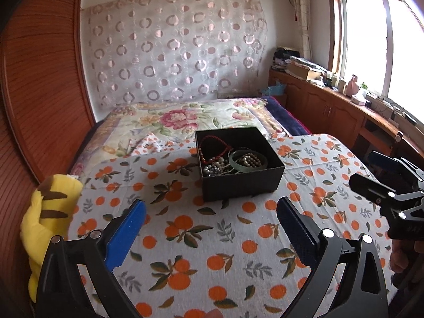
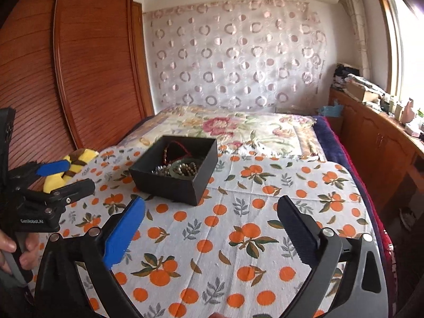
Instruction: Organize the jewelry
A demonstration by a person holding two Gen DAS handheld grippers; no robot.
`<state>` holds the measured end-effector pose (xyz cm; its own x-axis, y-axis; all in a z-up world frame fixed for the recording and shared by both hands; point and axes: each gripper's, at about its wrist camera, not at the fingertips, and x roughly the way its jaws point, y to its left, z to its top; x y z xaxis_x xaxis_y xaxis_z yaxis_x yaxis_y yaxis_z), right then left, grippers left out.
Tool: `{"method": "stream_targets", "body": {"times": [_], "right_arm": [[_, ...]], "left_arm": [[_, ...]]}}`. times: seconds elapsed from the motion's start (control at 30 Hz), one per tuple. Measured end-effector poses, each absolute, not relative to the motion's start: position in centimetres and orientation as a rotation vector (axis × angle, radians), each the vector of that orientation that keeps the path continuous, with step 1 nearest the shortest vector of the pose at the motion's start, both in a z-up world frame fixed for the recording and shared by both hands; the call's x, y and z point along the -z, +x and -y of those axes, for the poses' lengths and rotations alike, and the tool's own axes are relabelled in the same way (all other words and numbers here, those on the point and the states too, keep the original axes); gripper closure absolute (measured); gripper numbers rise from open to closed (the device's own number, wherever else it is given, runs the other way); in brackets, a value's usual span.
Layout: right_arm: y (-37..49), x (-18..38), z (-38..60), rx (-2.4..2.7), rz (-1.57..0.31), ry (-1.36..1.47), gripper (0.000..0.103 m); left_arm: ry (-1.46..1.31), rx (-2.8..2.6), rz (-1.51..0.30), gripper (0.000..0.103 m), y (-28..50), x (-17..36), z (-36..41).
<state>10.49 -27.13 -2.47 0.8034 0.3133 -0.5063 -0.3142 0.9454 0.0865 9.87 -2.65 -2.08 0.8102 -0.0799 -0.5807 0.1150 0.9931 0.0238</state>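
Seemingly finished: the jewelry [image 1: 228, 159] lies heaped inside the black box [image 1: 243, 182] on the orange-print counter [image 1: 185, 238], while left gripper [image 1: 212, 222] and right gripper [image 2: 212, 222] hover with fingers wide, empty

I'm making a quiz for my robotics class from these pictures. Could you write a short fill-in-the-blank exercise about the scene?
1. The jewelry lies inside a black ____ on the tablecloth.
2. The tablecloth is printed with ____ fruit and leaves.
3. The green bangle lies in the box beside a ____ cord bracelet.
4. The left gripper and the right gripper both have their fingers ____, holding nothing.

Missing words: box; orange; red; open
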Motion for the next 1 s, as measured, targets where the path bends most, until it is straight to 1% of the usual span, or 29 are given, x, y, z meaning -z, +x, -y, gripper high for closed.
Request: {"method": "stream_targets", "body": {"times": [0.27, 0.4, 1.0], "right_arm": [[7.1, -0.5, 27.8, -0.311, -0.451, 0.039, 0.003], [6.2, -1.2, 28.2, -0.312, -0.431, 0.057, 0.003], [5.5, -1.5, 28.3, -0.308, -0.427, 0.057, 0.003]], "left_arm": [[0.074, 0.058, -0.529, 0.008, 6.2, -0.7, 2.9], [0.060, 0.052, -0.518, 0.008, 5.3, -1.4, 2.7], [0.048, 0.050, -0.490, 0.008, 4.1, -2.1, 3.0]]}}
